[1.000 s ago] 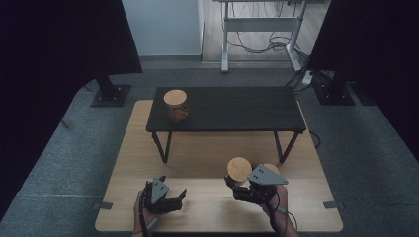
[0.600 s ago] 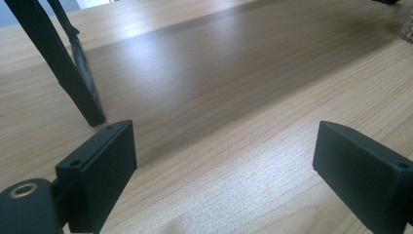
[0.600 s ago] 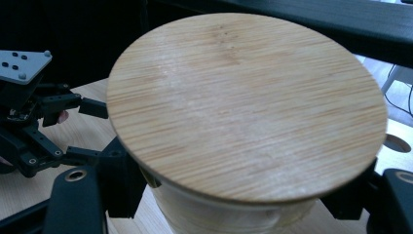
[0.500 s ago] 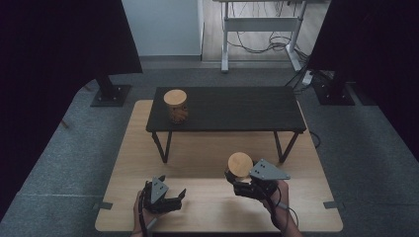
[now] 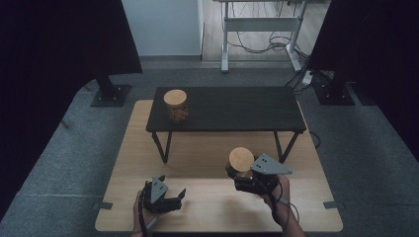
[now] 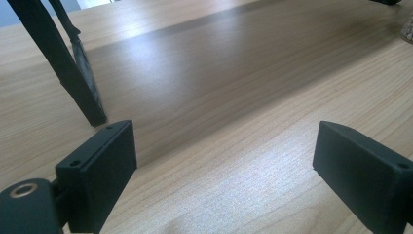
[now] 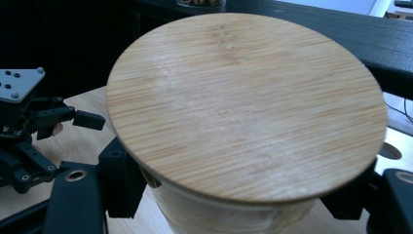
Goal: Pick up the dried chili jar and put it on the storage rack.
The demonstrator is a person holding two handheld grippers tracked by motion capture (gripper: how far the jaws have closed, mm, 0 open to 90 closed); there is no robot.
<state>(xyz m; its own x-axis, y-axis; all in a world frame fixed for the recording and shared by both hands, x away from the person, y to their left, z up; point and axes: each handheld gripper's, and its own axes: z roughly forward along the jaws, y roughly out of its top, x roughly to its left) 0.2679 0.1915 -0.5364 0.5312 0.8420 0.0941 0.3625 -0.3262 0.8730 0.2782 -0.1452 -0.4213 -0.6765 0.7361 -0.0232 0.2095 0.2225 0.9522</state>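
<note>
Currently, step: carrying the lidded jar (image 5: 241,160) above the wooden board (image 5: 207,148).
Right gripper (image 5: 236,173): clamped on that jar's body.
Left gripper (image 5: 174,198): jaws wide, empty, resting low.
Next: probably placement on the black table (image 5: 237,106) beside the second jar (image 5: 176,105); needs lift, level lid.

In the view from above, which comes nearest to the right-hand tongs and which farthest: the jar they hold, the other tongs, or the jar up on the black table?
1. The held jar, clamped in the right tongs.
2. The left tongs, at the near left of the wooden board.
3. The second jar, far left on the black table.
</note>
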